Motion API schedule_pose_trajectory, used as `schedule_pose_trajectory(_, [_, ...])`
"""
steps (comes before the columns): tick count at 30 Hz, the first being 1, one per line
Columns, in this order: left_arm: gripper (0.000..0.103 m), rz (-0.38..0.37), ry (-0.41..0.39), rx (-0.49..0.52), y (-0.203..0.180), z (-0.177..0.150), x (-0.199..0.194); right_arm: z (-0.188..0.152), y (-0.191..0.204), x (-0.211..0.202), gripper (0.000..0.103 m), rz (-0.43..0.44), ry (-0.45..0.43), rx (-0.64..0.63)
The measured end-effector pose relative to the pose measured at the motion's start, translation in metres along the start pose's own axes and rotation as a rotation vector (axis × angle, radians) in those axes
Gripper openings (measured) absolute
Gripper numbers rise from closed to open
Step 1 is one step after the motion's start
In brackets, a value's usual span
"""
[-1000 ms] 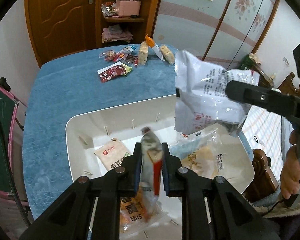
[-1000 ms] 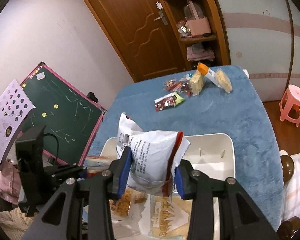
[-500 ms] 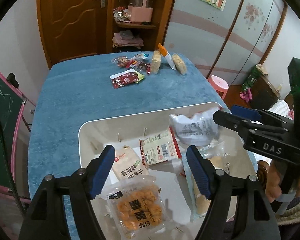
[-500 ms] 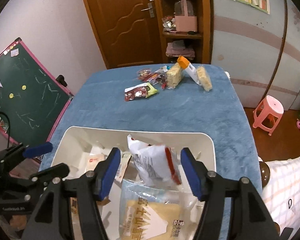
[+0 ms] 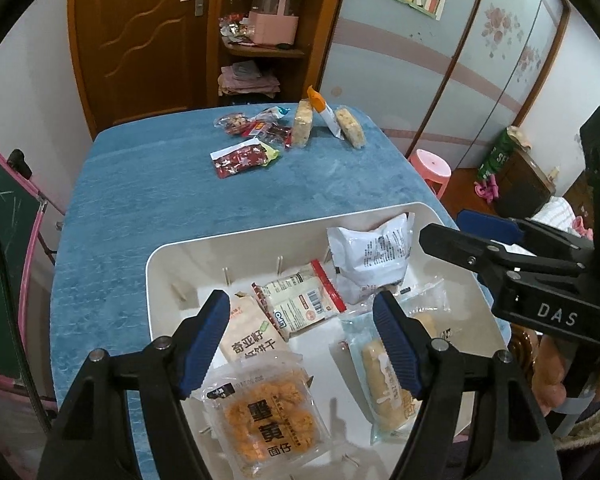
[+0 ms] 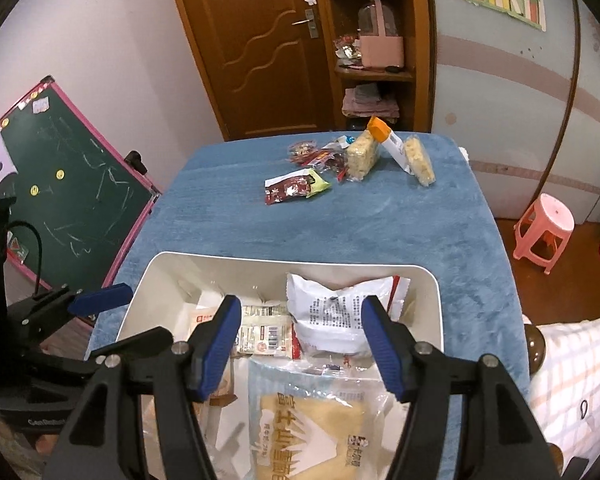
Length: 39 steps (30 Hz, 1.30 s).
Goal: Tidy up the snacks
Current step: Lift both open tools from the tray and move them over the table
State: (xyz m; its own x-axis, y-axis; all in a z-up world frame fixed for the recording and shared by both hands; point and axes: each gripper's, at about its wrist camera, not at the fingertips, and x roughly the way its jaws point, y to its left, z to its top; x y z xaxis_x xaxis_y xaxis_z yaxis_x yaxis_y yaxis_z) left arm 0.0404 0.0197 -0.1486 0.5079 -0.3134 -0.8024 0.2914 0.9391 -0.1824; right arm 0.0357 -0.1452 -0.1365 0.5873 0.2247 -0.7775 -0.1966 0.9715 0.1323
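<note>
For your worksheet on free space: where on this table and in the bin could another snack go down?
Free: the blue tablecloth between the white bin and the far snack pile, and the bin's back-left corner beside the white packet. Crowded: the bin's near half and the far table edge.

A brown door (image 6: pixel 260 40) and a wooden shelf (image 6: pixel 374 76) holding a pink case (image 6: pixel 380 46) stand behind the desk's (image 6: pixel 340 224) far edge. A green chalkboard (image 6: pixel 72 184) leans off its left edge; a pink stool (image 6: pixel 544 226) stands on wooden floor (image 6: pixel 540 288) off its right, before pale wardrobe doors (image 6: pixel 500 100).
</note>
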Motion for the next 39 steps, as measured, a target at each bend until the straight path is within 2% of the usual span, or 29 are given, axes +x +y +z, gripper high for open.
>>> schedule_pose_trajectory(10, [0.073, 0.006, -0.008, 0.002, -0.002, -0.001, -0.003, -0.003, 0.003, -0.006, 0.063, -0.002, -0.01, -0.006])
schedule_pose_trajectory(16, [0.073, 0.002, -0.077, 0.007, -0.007, -0.001, -0.016, -0.002, -0.005, -0.01, 0.063, 0.012, -0.02, 0.027])
schedule_pose_trajectory(20, [0.073, 0.023, -0.122, 0.018, -0.011, 0.005, -0.025, -0.002, -0.012, -0.011, 0.063, 0.018, -0.023, 0.047])
schedule_pose_trajectory(23, [0.073, 0.073, -0.161, 0.043, -0.018, 0.009, -0.03, -0.001, -0.018, -0.014, 0.063, 0.024, -0.031, 0.065])
schedule_pose_trajectory(28, [0.073, 0.121, -0.178, 0.099, -0.03, 0.014, -0.03, -0.001, -0.025, -0.018, 0.063, 0.013, -0.053, 0.08])
schedule_pose_trajectory(32, [0.073, 0.098, -0.16, 0.14, -0.039, 0.016, -0.029, 0.0, -0.032, -0.02, 0.063, -0.001, -0.064, 0.087])
schedule_pose_trajectory(35, [0.073, 0.017, -0.128, 0.137, -0.041, 0.022, -0.028, 0.001, -0.035, -0.02, 0.063, -0.013, -0.072, 0.086])
schedule_pose_trajectory(39, [0.073, 0.025, -0.106, 0.153, -0.047, 0.026, -0.025, 0.001, -0.037, -0.021, 0.063, -0.023, -0.07, 0.08])
